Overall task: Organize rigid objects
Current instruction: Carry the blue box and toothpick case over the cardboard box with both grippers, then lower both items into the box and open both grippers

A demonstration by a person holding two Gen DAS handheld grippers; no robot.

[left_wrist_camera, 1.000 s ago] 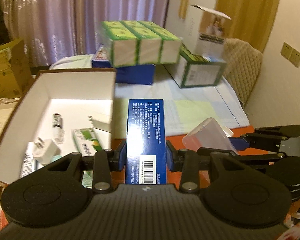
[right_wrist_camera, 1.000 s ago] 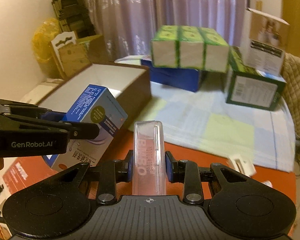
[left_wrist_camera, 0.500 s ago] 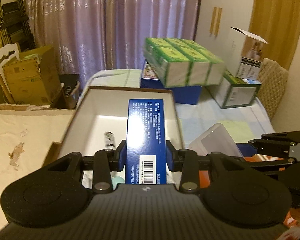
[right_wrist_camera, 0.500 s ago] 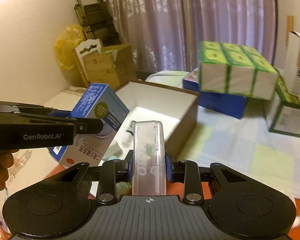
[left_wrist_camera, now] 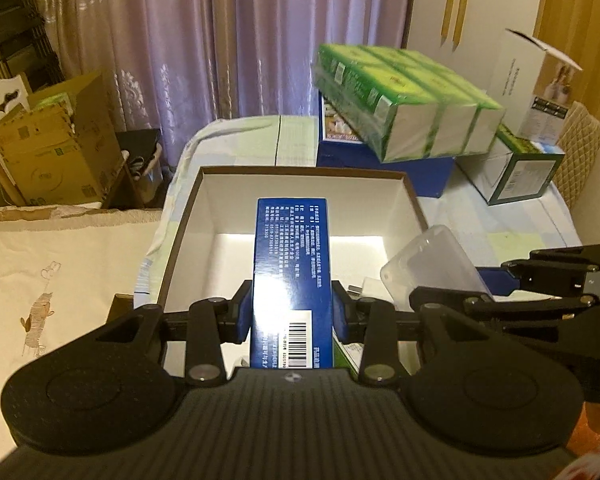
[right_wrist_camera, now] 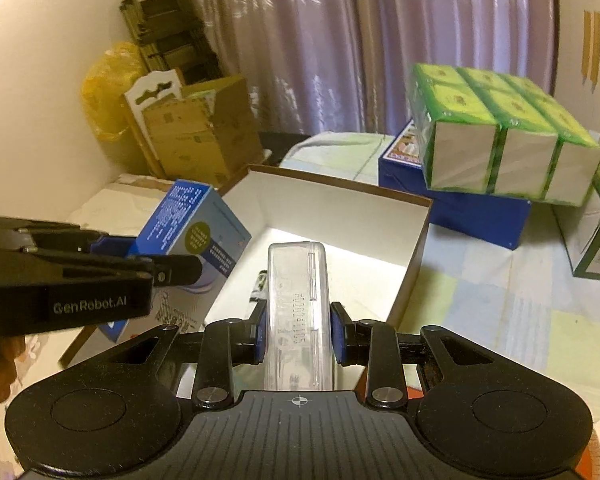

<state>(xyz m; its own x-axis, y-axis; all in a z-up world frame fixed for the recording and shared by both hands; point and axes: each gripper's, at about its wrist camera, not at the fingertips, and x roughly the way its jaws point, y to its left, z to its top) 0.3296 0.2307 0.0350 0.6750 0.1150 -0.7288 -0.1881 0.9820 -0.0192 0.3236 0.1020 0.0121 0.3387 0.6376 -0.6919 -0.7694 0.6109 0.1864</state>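
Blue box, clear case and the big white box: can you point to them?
blue box [left_wrist_camera: 290,264], left wrist view, on its printed top face.
clear case [right_wrist_camera: 298,312], right wrist view, on its lid.
big white box [left_wrist_camera: 304,192], left wrist view, on its far inner wall.

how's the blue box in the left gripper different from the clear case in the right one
The blue box is opaque printed cardboard with a barcode; the clear case is see-through plastic. The blue box looks wider than the clear case. Both are clamped over the open white-lined box.

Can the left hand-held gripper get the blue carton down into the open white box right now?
Probably yes. The left hand-held gripper holds the blue rectangular carton over the open white cardboard box, and the white floor ahead looks bare; small items lie near the front.
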